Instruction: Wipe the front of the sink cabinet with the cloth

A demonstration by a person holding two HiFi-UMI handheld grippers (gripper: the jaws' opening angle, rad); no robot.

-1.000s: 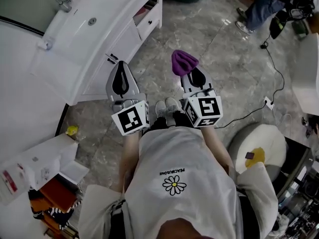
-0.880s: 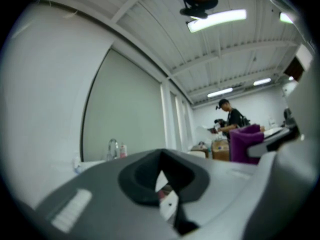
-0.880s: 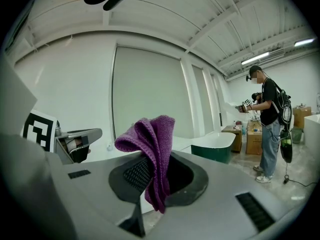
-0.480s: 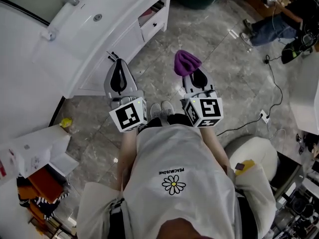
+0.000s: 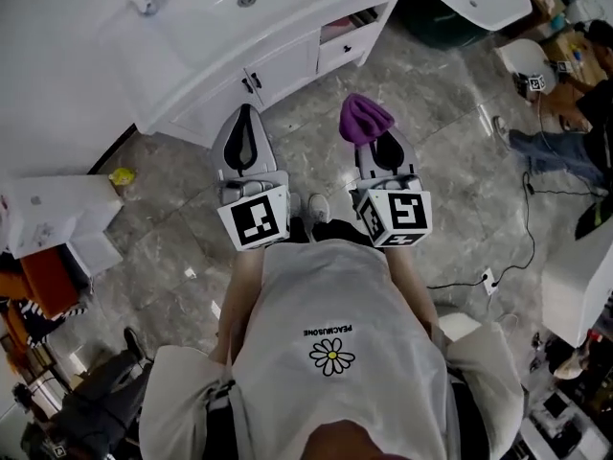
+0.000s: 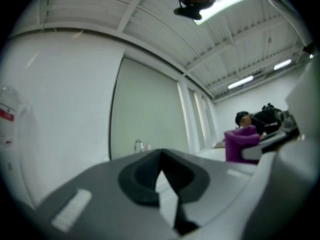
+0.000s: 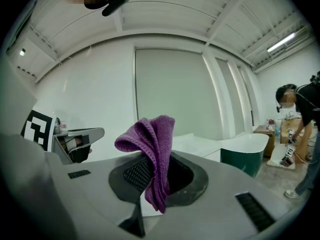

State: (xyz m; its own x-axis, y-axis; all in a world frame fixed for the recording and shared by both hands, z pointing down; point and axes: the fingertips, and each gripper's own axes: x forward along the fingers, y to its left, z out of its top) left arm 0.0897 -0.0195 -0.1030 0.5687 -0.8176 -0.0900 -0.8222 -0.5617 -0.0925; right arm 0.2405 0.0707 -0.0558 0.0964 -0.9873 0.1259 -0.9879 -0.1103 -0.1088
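Purple cloth [image 5: 365, 118], bunched: we hold it clamped in our right gripper [image 5: 370, 134], clear of the white sink cabinet [image 5: 278, 70], before its front. Left gripper [image 5: 245, 123]: jaws together on nothing, nearer the cabinet doors. Cabinet drawer [image 5: 351, 29] ajar; contents unclear to us.

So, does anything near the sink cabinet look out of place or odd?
A small yellow object lies loose on the floor left of the sink cabinet; what it is I cannot tell. One compartment seems open, something pinkish inside. Nothing looks spilled or damaged.
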